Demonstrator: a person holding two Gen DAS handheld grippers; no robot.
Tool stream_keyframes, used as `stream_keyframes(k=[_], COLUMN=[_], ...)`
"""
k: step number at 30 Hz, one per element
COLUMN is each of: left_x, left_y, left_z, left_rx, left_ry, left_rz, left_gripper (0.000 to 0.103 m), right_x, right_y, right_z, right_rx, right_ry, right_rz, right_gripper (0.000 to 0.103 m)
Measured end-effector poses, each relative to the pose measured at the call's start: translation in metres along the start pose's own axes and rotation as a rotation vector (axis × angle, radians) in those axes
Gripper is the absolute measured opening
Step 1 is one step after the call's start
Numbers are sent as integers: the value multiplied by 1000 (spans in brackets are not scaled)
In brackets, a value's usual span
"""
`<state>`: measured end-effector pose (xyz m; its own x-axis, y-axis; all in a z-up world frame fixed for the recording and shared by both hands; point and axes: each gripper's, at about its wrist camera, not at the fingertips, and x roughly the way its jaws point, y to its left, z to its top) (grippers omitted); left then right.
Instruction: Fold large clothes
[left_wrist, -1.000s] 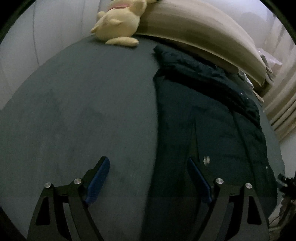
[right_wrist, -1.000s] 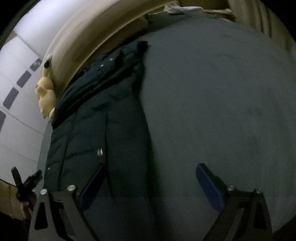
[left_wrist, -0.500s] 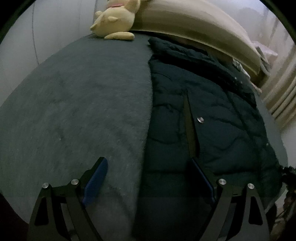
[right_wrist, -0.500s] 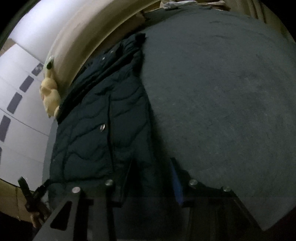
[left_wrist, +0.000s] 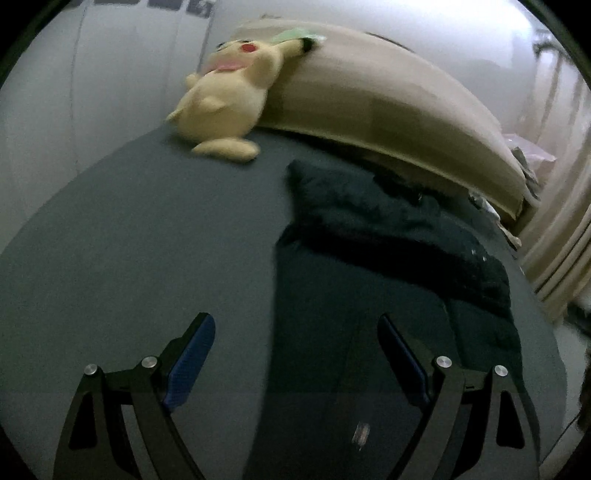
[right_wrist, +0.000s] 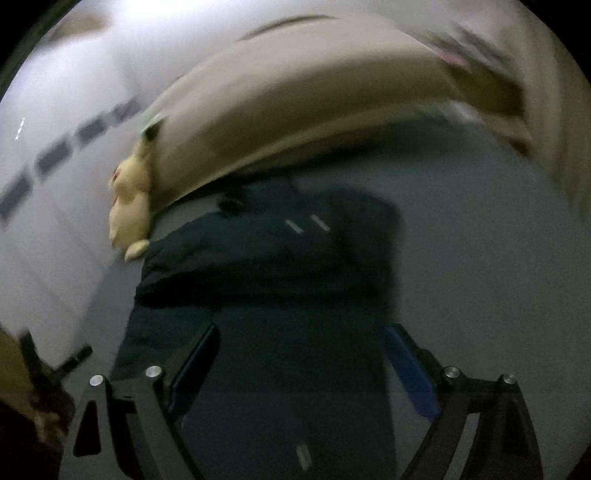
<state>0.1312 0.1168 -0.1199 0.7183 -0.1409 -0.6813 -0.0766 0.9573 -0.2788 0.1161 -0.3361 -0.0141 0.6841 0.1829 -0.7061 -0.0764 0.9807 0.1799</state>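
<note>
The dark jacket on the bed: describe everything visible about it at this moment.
The jacket is a very dark, padded-looking garment lying flat on the grey bed cover, its collar end bunched toward the beige headboard. A metal snap shows near the front edge. The yellow plush toy sits apart from it. Both the left gripper and right gripper hang open above it, gripping nothing.

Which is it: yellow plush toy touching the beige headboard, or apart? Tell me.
Touching. The left wrist view shows the yellow plush toy leaning against the beige headboard, no gap between them.
</note>
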Motion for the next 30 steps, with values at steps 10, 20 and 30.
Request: stream_keyframes(k=[10, 20, 30], left_x=[74, 103, 104], left_y=[-37, 9, 11], left_z=[27, 24, 20], left_rx=[8, -235, -239], left_ry=[-116, -43, -41], left_rz=[-75, -174, -178], left_gripper=[90, 90, 90], right_x=[231, 395, 395], right_y=[170, 190, 85], right_z=[155, 189, 212], right_rx=[-342, -453, 102], right_ry=[93, 368, 354], right_rz=[-89, -233, 74], right_gripper=[88, 20, 19])
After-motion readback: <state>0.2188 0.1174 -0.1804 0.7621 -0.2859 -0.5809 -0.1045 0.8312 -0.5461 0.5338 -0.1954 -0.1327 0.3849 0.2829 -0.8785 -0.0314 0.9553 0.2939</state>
